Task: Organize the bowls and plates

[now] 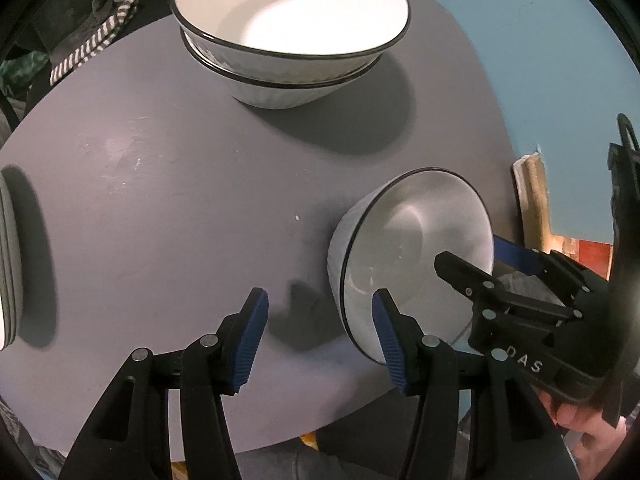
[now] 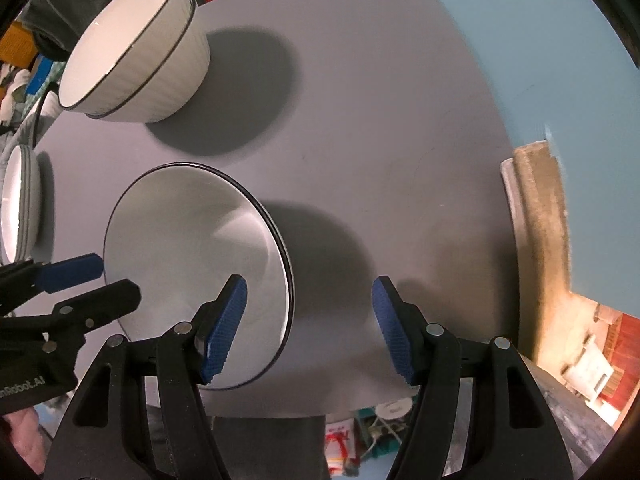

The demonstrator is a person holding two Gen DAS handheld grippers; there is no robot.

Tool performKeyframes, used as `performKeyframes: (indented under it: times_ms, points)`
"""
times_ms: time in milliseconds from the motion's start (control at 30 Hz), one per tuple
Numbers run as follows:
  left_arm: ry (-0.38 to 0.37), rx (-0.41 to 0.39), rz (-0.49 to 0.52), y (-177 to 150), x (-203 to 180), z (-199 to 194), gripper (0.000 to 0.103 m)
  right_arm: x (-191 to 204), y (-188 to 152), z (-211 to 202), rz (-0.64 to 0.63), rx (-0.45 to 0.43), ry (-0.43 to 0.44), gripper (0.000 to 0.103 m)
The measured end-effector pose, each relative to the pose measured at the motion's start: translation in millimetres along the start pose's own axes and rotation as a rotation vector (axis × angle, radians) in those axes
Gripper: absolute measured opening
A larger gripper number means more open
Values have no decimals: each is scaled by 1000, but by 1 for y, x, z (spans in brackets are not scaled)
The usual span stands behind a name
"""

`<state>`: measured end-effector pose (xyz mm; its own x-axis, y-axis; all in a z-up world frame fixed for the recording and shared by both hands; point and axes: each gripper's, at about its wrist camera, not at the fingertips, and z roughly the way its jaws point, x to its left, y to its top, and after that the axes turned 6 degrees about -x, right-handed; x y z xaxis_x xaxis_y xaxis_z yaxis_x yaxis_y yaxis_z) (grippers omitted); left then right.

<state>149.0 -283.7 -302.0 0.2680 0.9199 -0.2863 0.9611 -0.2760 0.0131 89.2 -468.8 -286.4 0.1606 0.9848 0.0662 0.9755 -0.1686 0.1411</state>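
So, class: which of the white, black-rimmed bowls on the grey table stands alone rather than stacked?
The single white black-rimmed bowl nearest both grippers; the other two bowls sit nested together farther back on the grey table.

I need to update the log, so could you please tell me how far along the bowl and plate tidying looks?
Done: two bowls are nested as a stack, and plates are piled at the table's left edge. In hand: nothing yet; the open left gripper and open right gripper straddle opposite rims of the single bowl. Left: adding that bowl to the stack.
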Motion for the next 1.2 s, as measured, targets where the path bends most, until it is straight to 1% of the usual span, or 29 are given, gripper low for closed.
performKeyframes:
  times_ms: [233,400,567,600,633,667,700,800,833,867,900,967,1033,1100,1167,1200]
  points:
    - [15,8,-20,8,5,17,55,3,2,13,-33,-1,-13,65]
    - [30,-1,-2,8,4,21,55,6,8,19,-42,-6,-6,65]
    - [25,3,-32,9,9,29,55,6,13,23,-66,4,-5,64]
    - [21,5,-38,9,9,30,55,6,13,23,-67,8,-1,58]
    - [15,8,-39,9,9,31,55,8,14,24,-66,11,5,51]
    - [4,11,-37,8,9,32,52,8,15,24,-63,14,11,49]
    - [-2,12,-33,8,12,32,44,8,18,23,-58,17,15,47]
    - [2,15,-22,7,15,35,40,8,22,22,-58,20,22,38]
    - [-1,15,-21,7,16,36,38,8,17,26,-59,22,21,36]
    - [-1,17,-24,6,18,36,34,9,17,26,-60,23,20,35]
    - [0,18,-27,4,17,39,29,10,18,26,-61,23,19,32]
    - [-4,21,-29,3,20,41,26,11,20,25,-66,24,16,27]
    - [-15,15,-26,1,21,38,23,14,21,25,-75,28,13,17]
    - [-23,9,-26,1,21,36,16,17,21,25,-88,29,7,13]
    - [-18,4,-22,-1,19,36,13,23,21,26,-104,29,-4,12]
    - [-18,1,-19,-2,18,35,12,25,21,27,-110,27,-7,9]
